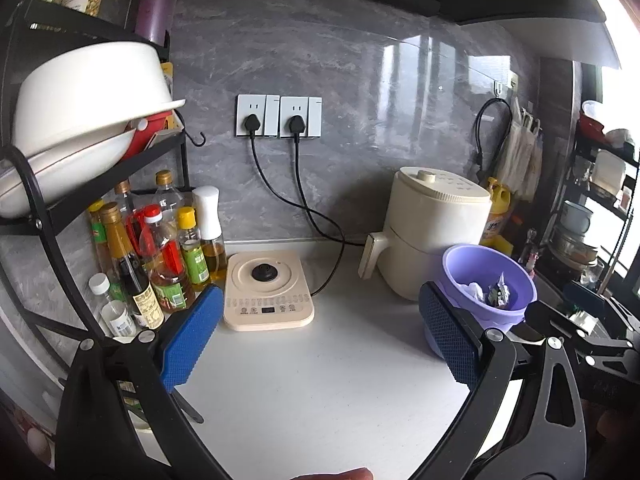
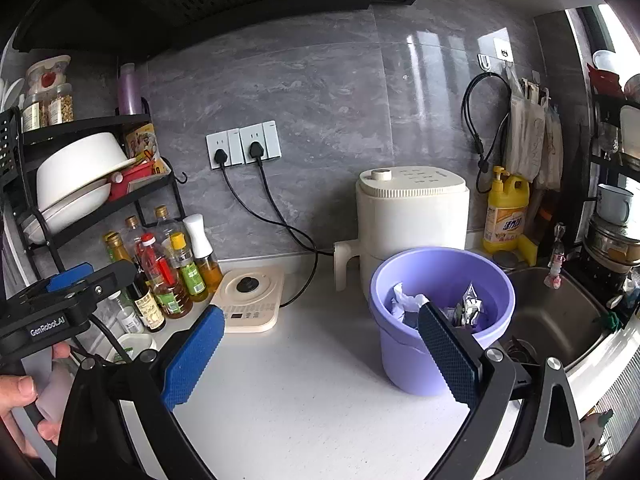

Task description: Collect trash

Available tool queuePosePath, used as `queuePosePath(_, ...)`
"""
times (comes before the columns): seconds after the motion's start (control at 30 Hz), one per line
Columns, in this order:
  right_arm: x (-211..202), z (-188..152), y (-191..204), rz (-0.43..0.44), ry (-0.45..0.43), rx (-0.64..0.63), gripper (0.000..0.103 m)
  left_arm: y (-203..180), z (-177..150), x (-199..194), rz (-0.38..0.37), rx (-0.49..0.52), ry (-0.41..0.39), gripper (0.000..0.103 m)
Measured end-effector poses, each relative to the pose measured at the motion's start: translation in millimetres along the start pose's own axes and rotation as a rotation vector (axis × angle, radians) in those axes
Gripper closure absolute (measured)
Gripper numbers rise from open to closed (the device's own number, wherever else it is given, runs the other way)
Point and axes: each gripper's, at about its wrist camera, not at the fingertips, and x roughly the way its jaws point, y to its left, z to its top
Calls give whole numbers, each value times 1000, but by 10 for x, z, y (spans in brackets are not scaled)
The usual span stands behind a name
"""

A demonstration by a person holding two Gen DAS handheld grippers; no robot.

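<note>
Lilac plastic bucket [image 2: 440, 320] stands upright on white countertop [image 2: 312, 392], at two o'clock from the right gripper [image 2: 320, 354], just in front of a cream air fryer [image 2: 412, 216]. Inside it: crumpled white paper [image 2: 406, 302] and a silver foil wrapper [image 2: 470, 304]. Right gripper: blue-padded fingers spread wide, holding nothing. Left gripper [image 1: 320, 340]: likewise wide open and empty, cream induction hob base [image 1: 266, 290] at twelve o'clock, bucket at two o'clock. Steel sink [image 2: 560, 316] lies at three o'clock of the bucket.
</note>
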Motion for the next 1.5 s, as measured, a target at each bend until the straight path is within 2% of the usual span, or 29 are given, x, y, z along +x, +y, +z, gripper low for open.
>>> queuePosePath(0.63, -59, 10, -118, -29, -9, 21, 8, -80, 21, 48, -30, 6, -9, 6)
queuePosePath(1.5, 55, -31, -161, -42, 4, 24, 8, -43, 16, 179, -27, -16, 9, 6)
